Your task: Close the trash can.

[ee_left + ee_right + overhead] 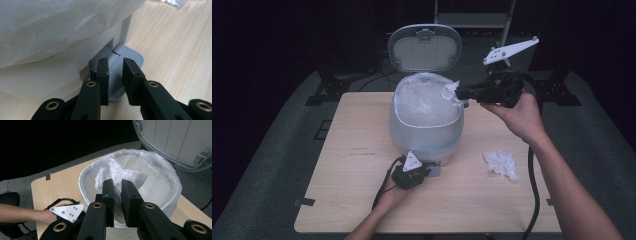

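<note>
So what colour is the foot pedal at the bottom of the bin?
Grey, with fine ridges across it. The pedal shows best in the left gripper view.

Bin [426, 127] mid-table [337, 200] — crumpled tissue [501, 163] to its right.

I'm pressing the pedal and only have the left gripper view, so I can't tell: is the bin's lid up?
Observer: Yes, the lid stands open behind the bin.
Operator: Where is the right claw?
Observer: The right claw is over the bin's lined opening, shut on a crumpled tissue.
Operator: Is anything else waiting to go in?
Observer: A second tissue lies on the table, to the right of the bin.
</note>
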The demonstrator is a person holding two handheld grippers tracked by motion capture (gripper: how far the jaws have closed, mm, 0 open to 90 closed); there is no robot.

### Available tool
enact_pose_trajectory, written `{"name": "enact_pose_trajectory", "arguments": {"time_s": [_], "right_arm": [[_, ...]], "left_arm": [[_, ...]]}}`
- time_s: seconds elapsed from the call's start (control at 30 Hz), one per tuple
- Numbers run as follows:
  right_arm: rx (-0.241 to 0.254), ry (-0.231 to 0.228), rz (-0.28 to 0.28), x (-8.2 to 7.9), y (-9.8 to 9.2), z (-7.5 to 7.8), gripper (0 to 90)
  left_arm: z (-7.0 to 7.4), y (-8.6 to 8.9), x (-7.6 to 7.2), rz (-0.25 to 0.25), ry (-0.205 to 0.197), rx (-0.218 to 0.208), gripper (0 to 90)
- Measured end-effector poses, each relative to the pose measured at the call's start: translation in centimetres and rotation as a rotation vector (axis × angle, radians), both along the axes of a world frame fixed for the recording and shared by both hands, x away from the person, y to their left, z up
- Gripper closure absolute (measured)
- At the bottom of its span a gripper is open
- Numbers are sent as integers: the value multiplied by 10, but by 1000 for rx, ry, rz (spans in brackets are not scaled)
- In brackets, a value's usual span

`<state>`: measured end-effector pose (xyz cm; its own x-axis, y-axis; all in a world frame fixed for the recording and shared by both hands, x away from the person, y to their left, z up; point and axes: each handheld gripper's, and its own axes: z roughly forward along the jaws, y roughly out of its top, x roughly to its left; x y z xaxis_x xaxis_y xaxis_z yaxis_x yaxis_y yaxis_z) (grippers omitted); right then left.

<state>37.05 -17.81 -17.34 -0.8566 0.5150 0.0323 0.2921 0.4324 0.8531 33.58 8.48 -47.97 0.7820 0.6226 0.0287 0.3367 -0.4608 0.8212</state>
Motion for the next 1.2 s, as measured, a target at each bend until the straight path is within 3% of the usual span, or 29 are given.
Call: {"name": "enact_pose_trajectory", "arguments": {"time_s": [0.6, 1.2], "right_arm": [[-28, 13, 14, 16, 25, 2, 807], [-49, 36, 21, 33, 45, -8, 804]], "left_arm": [[0, 0, 0, 1, 0, -1, 755], [0, 0, 0, 1, 0, 0, 755]]}}
